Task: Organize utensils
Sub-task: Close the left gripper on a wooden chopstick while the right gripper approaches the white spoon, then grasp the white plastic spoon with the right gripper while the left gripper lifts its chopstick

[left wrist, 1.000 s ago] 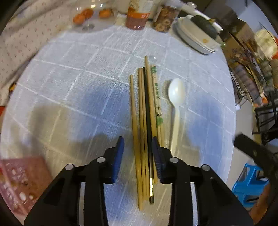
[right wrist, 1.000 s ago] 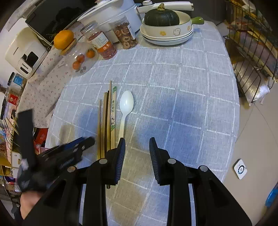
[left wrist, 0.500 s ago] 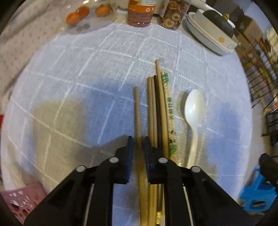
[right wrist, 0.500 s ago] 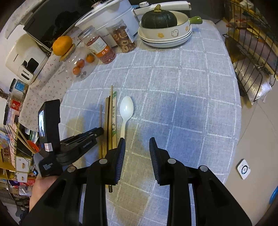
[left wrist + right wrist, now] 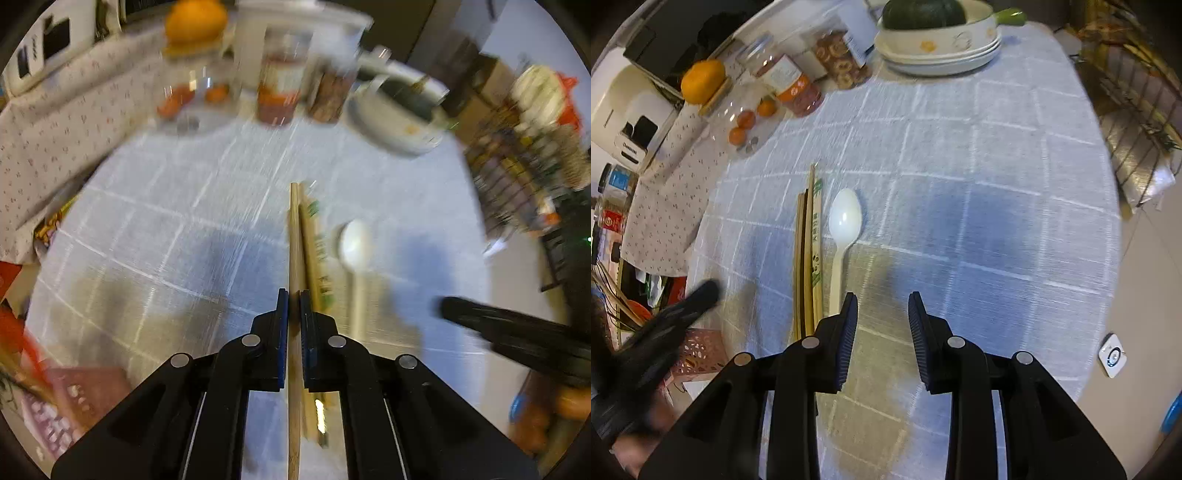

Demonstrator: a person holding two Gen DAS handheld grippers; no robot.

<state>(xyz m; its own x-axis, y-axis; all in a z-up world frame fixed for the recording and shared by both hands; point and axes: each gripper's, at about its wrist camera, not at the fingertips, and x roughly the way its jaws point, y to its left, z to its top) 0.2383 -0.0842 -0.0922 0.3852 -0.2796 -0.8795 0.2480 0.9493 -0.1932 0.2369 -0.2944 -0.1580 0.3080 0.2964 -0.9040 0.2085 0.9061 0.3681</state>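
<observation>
Centrally, the left gripper (image 5: 294,308), its blue ribbed pads together, clamps one slender round wooden chopstick (image 5: 294,236). Remaining chopsticks (image 5: 809,254) lie bundled on the grey checked woven tablecloth (image 5: 979,206), just left of the glossy white plastic spoon (image 5: 844,225). Near the spoon's handle, the right gripper (image 5: 882,317) hangs with jaws apart, empty.

Both wrist views steeply above tablecloth (image 5: 960,184)
</observation>
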